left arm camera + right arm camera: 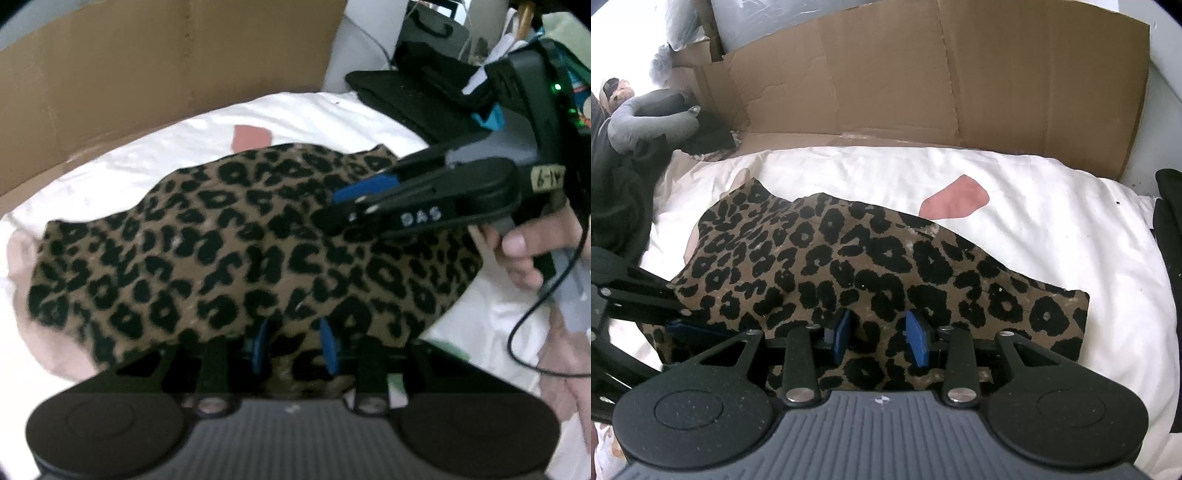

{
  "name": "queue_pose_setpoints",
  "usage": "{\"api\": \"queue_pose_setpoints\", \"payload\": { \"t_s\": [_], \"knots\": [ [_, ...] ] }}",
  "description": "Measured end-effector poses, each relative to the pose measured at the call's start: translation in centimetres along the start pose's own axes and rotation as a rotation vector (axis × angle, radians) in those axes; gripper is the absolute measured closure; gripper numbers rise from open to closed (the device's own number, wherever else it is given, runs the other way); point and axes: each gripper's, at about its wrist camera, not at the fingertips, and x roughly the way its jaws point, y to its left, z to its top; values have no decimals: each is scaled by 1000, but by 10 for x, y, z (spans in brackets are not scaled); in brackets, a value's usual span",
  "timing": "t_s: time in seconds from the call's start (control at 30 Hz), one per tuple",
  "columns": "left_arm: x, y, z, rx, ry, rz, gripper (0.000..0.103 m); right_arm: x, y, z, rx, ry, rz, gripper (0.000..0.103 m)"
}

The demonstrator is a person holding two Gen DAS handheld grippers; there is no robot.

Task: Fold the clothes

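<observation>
A leopard-print garment [236, 251] lies on a white bedsheet [303, 118]; it also shows in the right wrist view [849, 266]. My left gripper [295, 343] has its blue pads [328, 347] apart around a bunched part of the garment's near edge. My right gripper [879, 336] has its blue pads [918, 338] apart, with the garment's near edge between them. The right gripper also shows in the left wrist view [354, 199], low over the garment's right part. The left gripper's fingers [694, 325] reach in from the left in the right wrist view.
A brown cardboard sheet [942, 81] stands behind the bed. A pink patch [956, 201] lies on the sheet beyond the garment. Folded black clothes [417, 92] sit at the right. Grey and dark items [646, 118] lie at the far left.
</observation>
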Motion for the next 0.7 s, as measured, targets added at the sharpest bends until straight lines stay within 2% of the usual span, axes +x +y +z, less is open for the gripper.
{"api": "queue_pose_setpoints", "payload": {
  "t_s": [0.27, 0.37, 0.5, 0.7],
  "knots": [
    [-34, 31, -29, -58, 19, 84, 70, -1, 1, 3, -33, 10, -24, 64],
    [-56, 35, -33, -97, -4, 81, 70, -2, 3, 6, -51, 16, -38, 64],
    [-70, 30, -36, -101, -21, 84, 70, -21, 5, 8, -52, -15, -23, 63],
    [-53, 15, -39, -145, -17, 49, 70, -46, 12, -3, -3, -28, 18, 63]
  ]
}}
